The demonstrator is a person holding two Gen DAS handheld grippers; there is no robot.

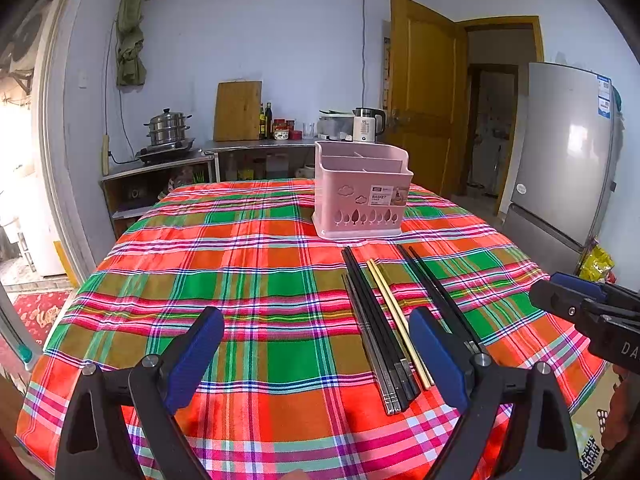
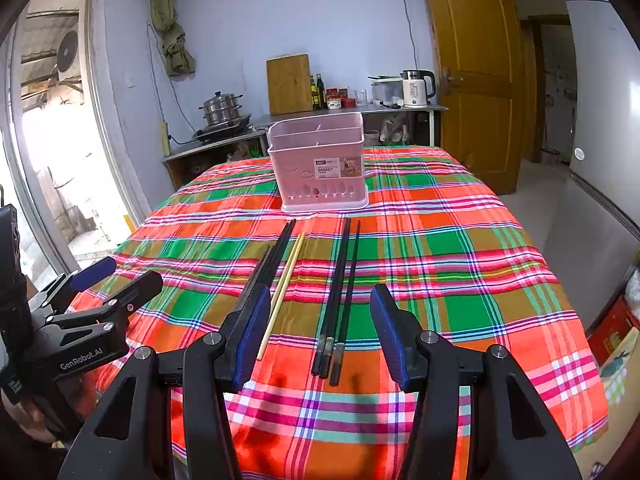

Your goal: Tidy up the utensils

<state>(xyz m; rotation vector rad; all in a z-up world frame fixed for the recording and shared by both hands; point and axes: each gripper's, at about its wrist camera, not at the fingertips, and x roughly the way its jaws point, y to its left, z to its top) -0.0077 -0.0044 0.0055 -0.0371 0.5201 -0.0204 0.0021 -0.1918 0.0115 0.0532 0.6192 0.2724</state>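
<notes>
On plaid tablecloth (image 1: 248, 264): chopsticks (image 2: 340, 292), seemingly empty basket (image 1: 360, 192); both grippers' jaws wide.

Pink basket (image 1: 362, 192), plaid tablecloth (image 1: 240, 280), black chopsticks (image 2: 340, 280)

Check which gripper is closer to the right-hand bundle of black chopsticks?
Right. The right gripper hovers with that black chopstick bundle between its open fingers. The left gripper sits open further left, beyond the pale chopsticks.
</notes>
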